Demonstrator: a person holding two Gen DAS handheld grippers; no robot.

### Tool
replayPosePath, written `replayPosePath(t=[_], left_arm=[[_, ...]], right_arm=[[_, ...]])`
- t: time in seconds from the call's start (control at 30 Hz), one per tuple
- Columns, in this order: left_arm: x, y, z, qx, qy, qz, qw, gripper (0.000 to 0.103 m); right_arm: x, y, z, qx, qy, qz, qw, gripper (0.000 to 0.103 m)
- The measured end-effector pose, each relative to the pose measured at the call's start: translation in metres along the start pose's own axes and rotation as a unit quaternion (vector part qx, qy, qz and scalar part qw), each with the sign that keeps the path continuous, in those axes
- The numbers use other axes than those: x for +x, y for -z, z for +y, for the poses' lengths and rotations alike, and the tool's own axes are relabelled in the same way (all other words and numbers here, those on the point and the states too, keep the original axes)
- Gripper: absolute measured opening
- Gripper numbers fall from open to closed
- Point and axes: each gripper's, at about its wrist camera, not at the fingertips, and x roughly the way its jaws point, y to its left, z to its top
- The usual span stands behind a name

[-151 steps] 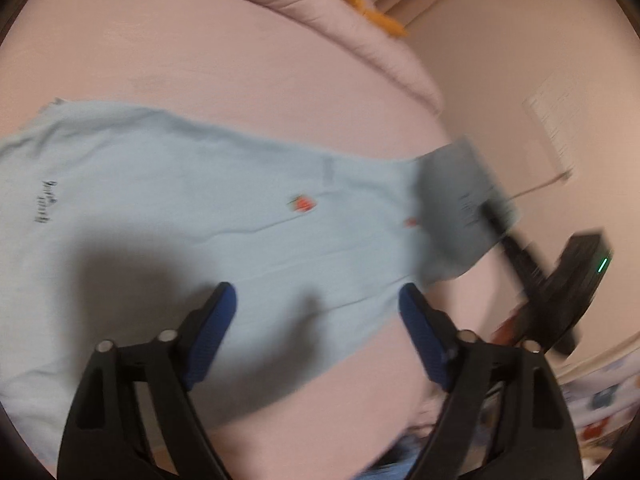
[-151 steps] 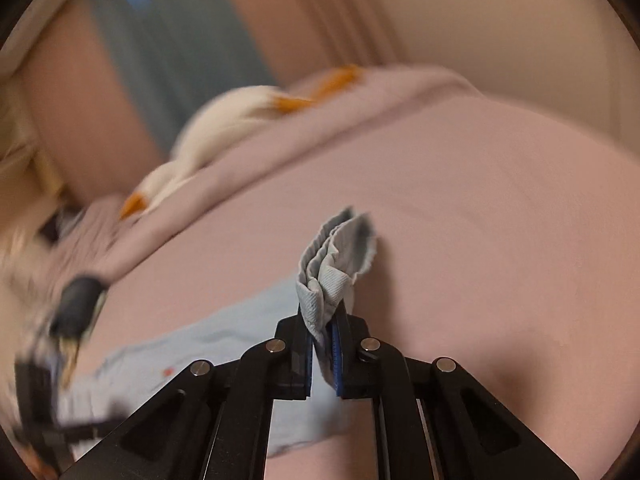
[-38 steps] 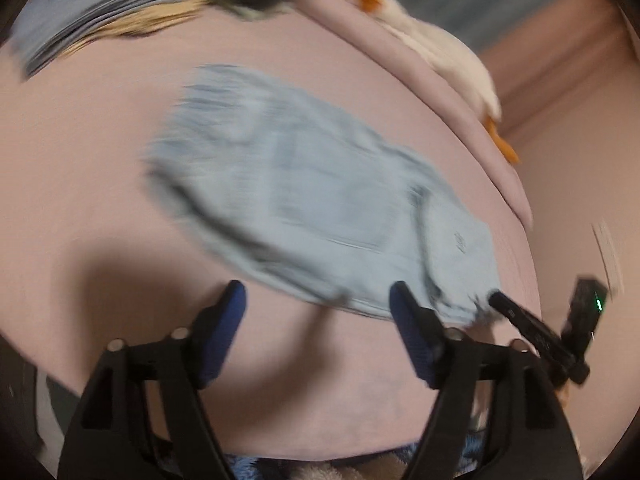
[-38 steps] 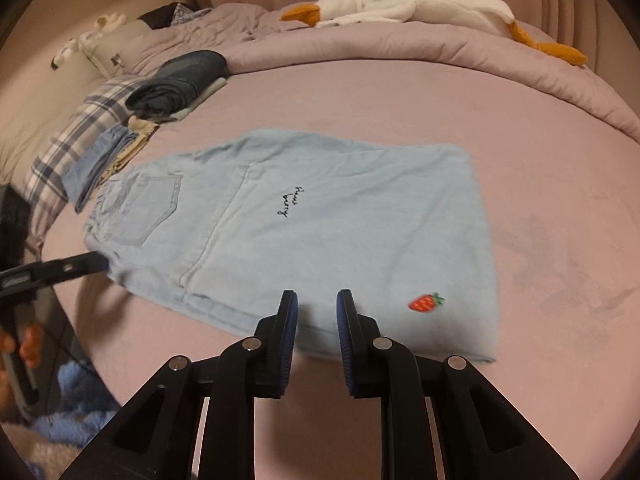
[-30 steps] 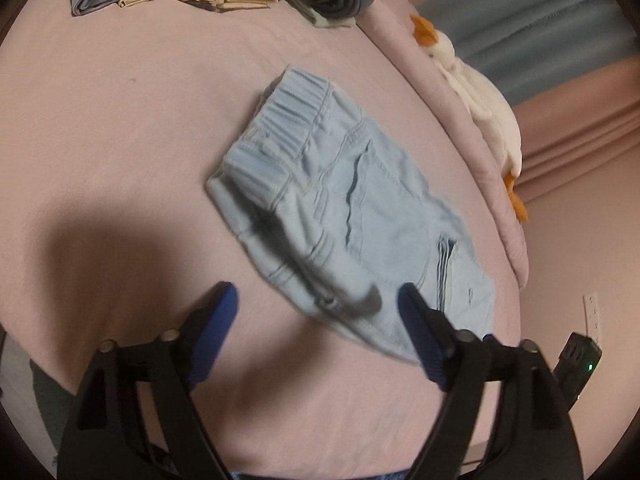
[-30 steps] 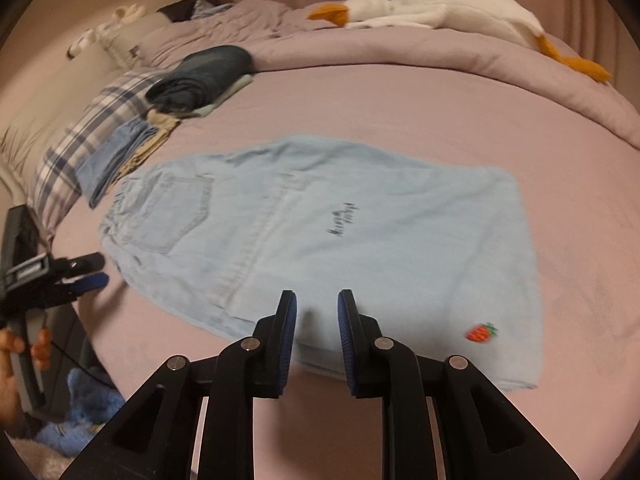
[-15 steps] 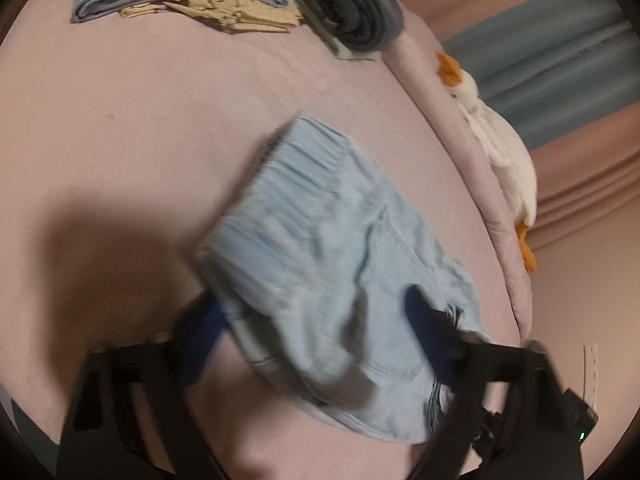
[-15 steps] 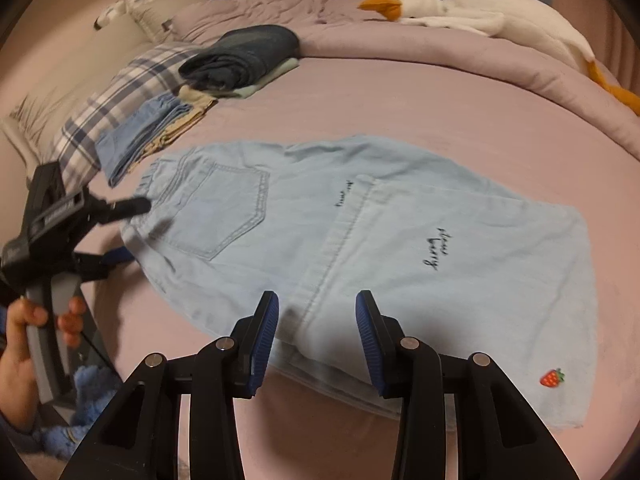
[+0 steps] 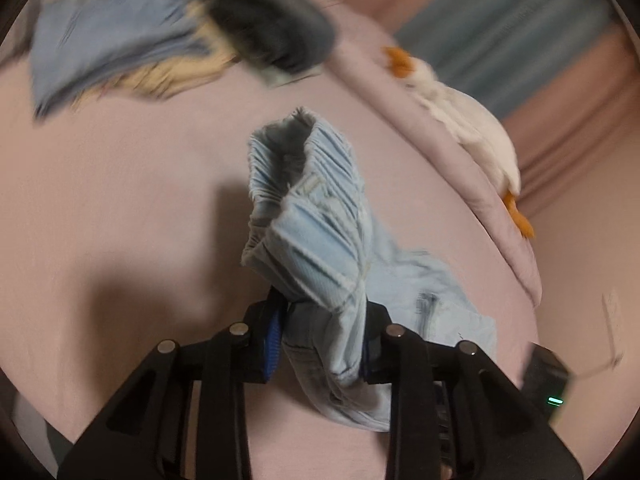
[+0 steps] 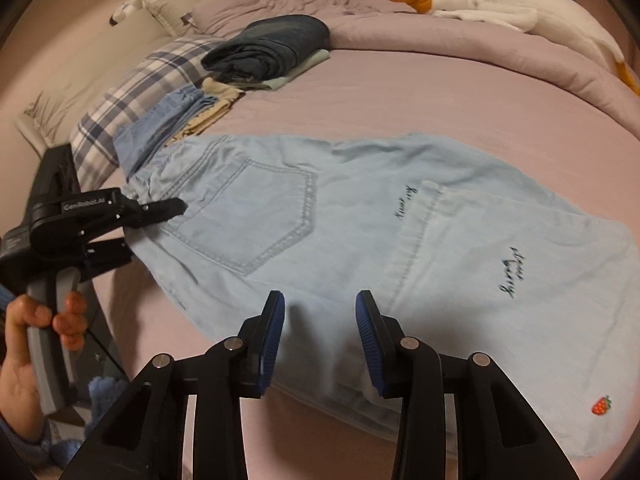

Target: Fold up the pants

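The left gripper (image 9: 320,334) is closing its fingers on the bunched waistband of the light blue pants (image 10: 360,232). The right gripper (image 10: 320,336) hovers over the pants on the bed (image 10: 420,92), fingers apart and empty.

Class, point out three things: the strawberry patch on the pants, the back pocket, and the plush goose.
strawberry patch (image 10: 601,405), right wrist view, its red middle.
back pocket (image 10: 256,216), right wrist view, pocket's centre panel.
plush goose (image 10: 480,2), right wrist view, white neck.
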Motion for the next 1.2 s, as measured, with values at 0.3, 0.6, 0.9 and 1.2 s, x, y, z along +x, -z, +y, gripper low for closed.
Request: replayPosePath(t=[0.3, 0.6, 0.9, 1.2], left_arm=[[-0.005, 0.009, -0.097, 0.152, 0.031, -0.011, 0.9878, 0.028], [0.032, 0.060, -0.175, 0.283, 0.049, 0.037, 0.9571, 0.032], [0.094, 0.125, -0.191, 0.370, 0.040, 0.123, 0.9201, 0.078], [0.056, 0.106, -0.147, 0.322, 0.077, 0.118, 0.9360, 0.087]], right_arm=[[0.019, 0.004, -0.001, 0.015, -0.023, 0.033, 0.999, 0.040], [-0.061, 0.040, -0.091, 0.201, -0.055, -0.066, 0.976, 0.050], [-0.068, 0.109, -0.174, 0.446, -0.238, -0.148, 0.850, 0.054], [-0.056, 0.114, -0.174, 0.491, -0.301, -0.151, 0.804, 0.059]])
